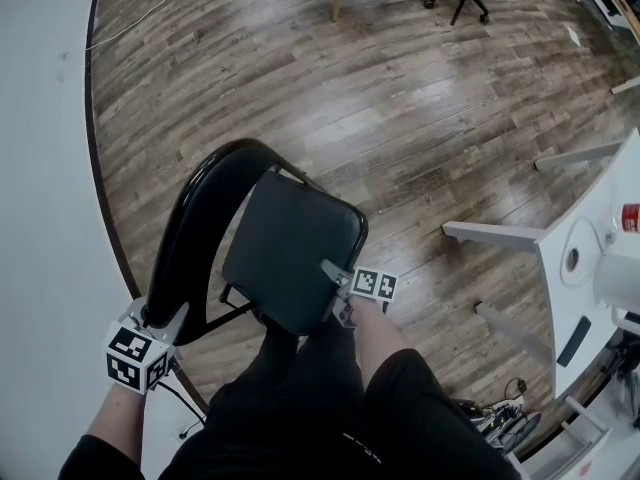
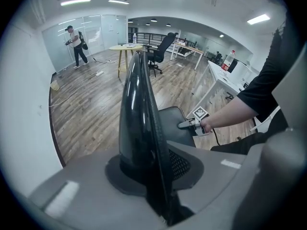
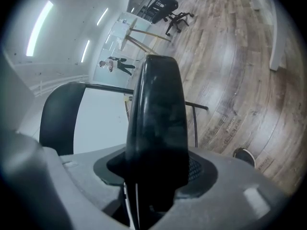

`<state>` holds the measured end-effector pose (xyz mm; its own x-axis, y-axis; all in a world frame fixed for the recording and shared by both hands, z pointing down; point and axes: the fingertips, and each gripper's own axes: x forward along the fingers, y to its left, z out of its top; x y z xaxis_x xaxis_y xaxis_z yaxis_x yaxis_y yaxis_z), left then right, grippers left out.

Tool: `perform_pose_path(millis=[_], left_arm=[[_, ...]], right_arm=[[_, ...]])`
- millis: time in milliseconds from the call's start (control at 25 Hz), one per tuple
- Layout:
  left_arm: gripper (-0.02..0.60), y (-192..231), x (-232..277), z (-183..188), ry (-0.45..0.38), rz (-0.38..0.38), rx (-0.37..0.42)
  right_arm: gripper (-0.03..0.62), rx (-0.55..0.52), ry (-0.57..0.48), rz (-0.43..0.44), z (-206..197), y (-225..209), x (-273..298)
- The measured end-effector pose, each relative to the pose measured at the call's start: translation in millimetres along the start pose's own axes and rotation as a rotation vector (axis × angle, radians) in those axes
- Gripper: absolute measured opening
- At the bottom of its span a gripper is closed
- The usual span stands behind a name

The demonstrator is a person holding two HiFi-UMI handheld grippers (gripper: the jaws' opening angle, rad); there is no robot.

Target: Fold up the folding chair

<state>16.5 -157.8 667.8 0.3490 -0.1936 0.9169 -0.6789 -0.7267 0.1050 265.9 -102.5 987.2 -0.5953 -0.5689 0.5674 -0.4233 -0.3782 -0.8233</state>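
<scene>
Here, the black folding chair [image 1: 255, 268] is standing on the wood floor [image 1: 400, 118] by a white wall [image 1: 40, 168]. The left gripper [image 1: 158, 318] is pinching its backrest [image 1: 200, 203] and the right gripper [image 1: 336, 288] is clamping the seat [image 1: 290, 248]. The frame looks stiff, smooth and fairly heavy, so these edges are probably the best holds.

No words, brand names or numbers could be read anywhere. The only signs were black-and-white square code markers on the left cube [image 1: 135, 358] and on the right cube [image 1: 373, 285], and these showed block patterns, not letters. A bottle [image 1: 629, 217] at the edge of the white surface [image 1: 560, 298] bore a red label, too small to make out.
</scene>
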Motion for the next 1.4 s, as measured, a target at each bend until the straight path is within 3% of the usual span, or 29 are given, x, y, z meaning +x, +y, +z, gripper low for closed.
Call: perform_pose_path(millis=[360,1400], left_arm=[[0.071,-18.7,-1.1,0.3,0.023,0.002,-0.018],[0.074,-48.0,-6.6,8.3,-0.026,0.037,-0.037]], right_arm=[[0.242,-0.003,0.000,-0.030,0.2,7.0,-2.6],[0.215,-0.003,0.002,-0.102,-0.3,56.7,-4.4]])
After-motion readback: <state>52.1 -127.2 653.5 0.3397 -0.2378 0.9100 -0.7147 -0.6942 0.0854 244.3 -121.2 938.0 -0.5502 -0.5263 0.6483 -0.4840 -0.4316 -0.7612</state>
